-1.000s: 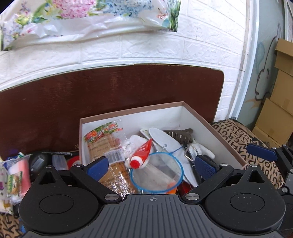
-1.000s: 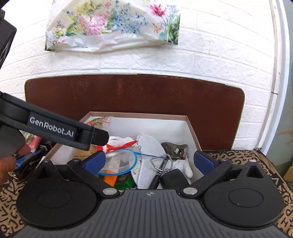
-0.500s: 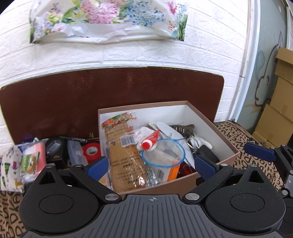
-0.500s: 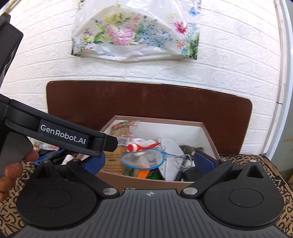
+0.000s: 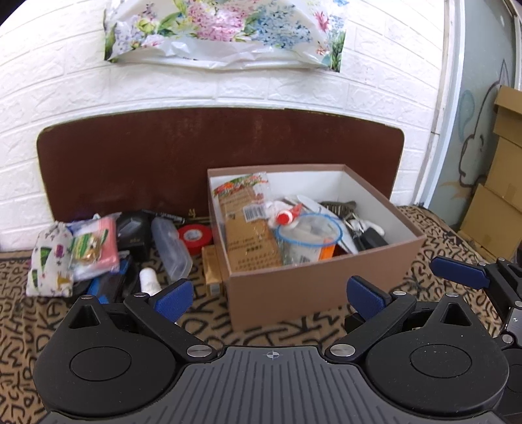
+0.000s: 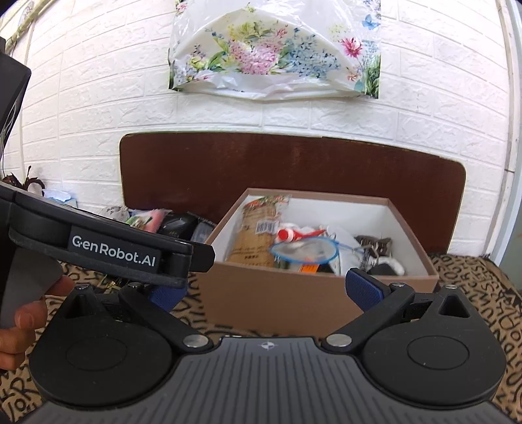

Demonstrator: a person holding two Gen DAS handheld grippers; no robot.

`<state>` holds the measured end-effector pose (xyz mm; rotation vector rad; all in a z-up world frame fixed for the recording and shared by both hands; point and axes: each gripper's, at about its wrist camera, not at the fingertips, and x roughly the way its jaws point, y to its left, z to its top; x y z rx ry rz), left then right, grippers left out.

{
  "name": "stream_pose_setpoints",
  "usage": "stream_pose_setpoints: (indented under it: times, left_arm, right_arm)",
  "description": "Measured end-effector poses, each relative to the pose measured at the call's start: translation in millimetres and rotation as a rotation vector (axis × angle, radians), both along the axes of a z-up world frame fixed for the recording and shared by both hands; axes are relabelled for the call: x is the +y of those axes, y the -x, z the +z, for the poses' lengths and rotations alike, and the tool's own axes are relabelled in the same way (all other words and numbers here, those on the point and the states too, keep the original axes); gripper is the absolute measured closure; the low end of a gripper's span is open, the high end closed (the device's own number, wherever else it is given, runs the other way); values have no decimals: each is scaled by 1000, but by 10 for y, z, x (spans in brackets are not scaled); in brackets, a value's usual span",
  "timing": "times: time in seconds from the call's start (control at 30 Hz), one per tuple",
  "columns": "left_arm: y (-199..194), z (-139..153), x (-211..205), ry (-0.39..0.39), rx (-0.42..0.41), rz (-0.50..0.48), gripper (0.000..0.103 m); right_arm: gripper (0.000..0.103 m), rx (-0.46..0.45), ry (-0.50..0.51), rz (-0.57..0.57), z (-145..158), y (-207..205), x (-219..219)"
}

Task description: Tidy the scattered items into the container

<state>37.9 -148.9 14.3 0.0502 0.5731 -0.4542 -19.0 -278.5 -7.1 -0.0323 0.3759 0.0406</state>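
The brown box point(image 5: 313, 280) is the main thing here, w/ white walls inside, & it sits on a cloth w/ black squiggly letters point(image 5: 215, 323). Behind the box stands a dark brown board point(image 5: 137, 163) against a white brick wall, & a flowery plastic bag point(image 5: 225, 29) hangs on the wall above.

Inside the box: a tall snack pack w/ a barcode point(image 5: 249, 228) leans on the box's left wall. Next to it lies a little tube w/ a red cap point(image 5: 287, 215), & under that a small net w/ a blue ring point(image 5: 308, 233). Some keys & a dark clip are at the box's right side, hard to tell apart.

Left of the box, still out on the cloth: a red tape roll point(image 5: 195, 236) & a small tan box point(image 5: 212, 270) just beside the box wall, then a clear case point(image 5: 171, 249), a white spool point(image 5: 149, 280), a black pouch point(image 5: 132, 228), a pink packet point(image 5: 98, 244) & a white bag w/ little pictures point(image 5: 50, 257) farthest out.

The left gripper point(image 5: 272, 295) is in front of the box, fingers spread wide apart, nothing between them. The right gripper point(image 6: 264, 292) is also in front of the box, fingers wide apart & bare. A hand point(image 6: 19, 323) holds the left tool at the edge of the right view.
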Motion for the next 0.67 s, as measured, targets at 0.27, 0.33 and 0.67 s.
stream_pose_setpoints:
  times: [0.27,0.33,0.67]
  left_arm:
    - [129,-63,5,-1,36,5,0]
    - [156,-55,-14,-2,32,0,0]
    - [260,-62,-136,-58,3,-20,0]
  right_arm:
    - [0,14,84,-96,-79,264,20]
    - [0,21,71,-133,-83,325,-52]
    - [0,8,6,-198,-84,417,-256]
